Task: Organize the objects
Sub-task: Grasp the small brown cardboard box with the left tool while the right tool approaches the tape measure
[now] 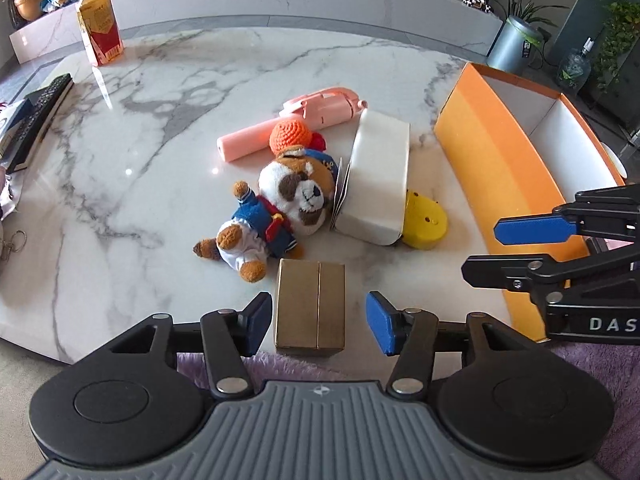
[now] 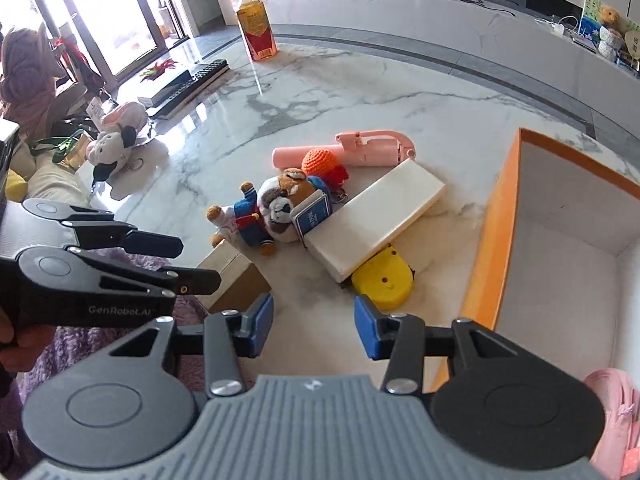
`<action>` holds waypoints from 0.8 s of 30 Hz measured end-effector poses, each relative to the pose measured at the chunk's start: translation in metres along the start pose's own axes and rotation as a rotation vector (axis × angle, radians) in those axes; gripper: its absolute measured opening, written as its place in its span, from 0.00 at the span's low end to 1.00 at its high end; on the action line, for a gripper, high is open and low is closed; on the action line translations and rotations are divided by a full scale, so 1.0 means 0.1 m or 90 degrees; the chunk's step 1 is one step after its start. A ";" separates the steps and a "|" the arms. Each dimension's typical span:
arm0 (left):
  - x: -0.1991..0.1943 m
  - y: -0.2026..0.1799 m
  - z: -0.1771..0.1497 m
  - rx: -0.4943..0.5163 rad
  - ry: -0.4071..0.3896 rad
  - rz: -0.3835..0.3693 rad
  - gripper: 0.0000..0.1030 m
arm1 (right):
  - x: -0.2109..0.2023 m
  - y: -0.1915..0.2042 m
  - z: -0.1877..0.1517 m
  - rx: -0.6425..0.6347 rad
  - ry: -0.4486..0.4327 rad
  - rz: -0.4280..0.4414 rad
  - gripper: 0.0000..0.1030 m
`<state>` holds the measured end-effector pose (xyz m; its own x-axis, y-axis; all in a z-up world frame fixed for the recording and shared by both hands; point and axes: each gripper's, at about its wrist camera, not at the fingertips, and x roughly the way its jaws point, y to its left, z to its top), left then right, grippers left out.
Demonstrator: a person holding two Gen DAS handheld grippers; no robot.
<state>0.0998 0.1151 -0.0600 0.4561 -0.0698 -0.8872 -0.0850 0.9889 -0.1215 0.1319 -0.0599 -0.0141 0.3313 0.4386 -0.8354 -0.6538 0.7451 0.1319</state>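
A gold-brown box (image 1: 310, 306) lies at the near table edge between the open fingers of my left gripper (image 1: 320, 322), untouched; it also shows in the right wrist view (image 2: 236, 280). Behind it lie a plush dog (image 1: 280, 208), a white box (image 1: 378, 184) resting on a yellow object (image 1: 426, 222), an orange crochet ball (image 1: 290, 134) and a pink selfie stick (image 1: 292, 126). My right gripper (image 2: 314, 330) is open and empty, near the orange box (image 2: 560, 260), and it shows at the right of the left wrist view (image 1: 480, 250). The left gripper shows in the right wrist view (image 2: 200, 264).
A juice bottle (image 1: 100, 28) stands at the far left of the marble table (image 1: 200, 80). A remote and book (image 1: 36, 120) lie at the left edge. A pink item (image 2: 612, 420) lies in the orange box. Plush toys (image 2: 116, 136) sit at the left.
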 end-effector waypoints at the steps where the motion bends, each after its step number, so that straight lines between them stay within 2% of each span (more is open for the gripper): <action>1: 0.04 0.01 0.00 0.000 0.006 -0.001 0.61 | 0.07 0.01 0.02 -0.014 0.010 -0.005 0.46; 6: 0.17 0.05 0.02 -0.005 0.032 -0.009 0.61 | 0.50 0.05 0.16 -0.142 0.085 -0.053 0.47; 9: 0.25 0.06 0.03 -0.007 0.048 -0.011 0.61 | 0.75 -0.01 0.29 -0.185 0.124 -0.074 0.53; 12: 0.30 0.08 0.05 -0.009 0.060 -0.009 0.60 | 0.94 -0.09 0.39 -0.213 0.159 -0.095 0.58; 17: 0.34 0.12 0.07 -0.017 0.076 -0.021 0.56 | 1.19 -0.18 0.48 -0.242 0.226 -0.087 0.61; 20: 0.35 0.14 0.08 -0.023 0.077 -0.025 0.54 | 1.30 -0.18 0.50 -0.272 0.250 -0.097 0.62; 24: 0.35 0.16 0.08 -0.028 0.076 -0.031 0.54 | 1.42 -0.21 0.54 -0.272 0.270 -0.082 0.62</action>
<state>0.1220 0.1291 -0.0893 0.3528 -0.1348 -0.9259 -0.1057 0.9775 -0.1825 0.2290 0.0138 -0.1066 0.1832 0.0551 -0.9815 -0.8704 0.4732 -0.1359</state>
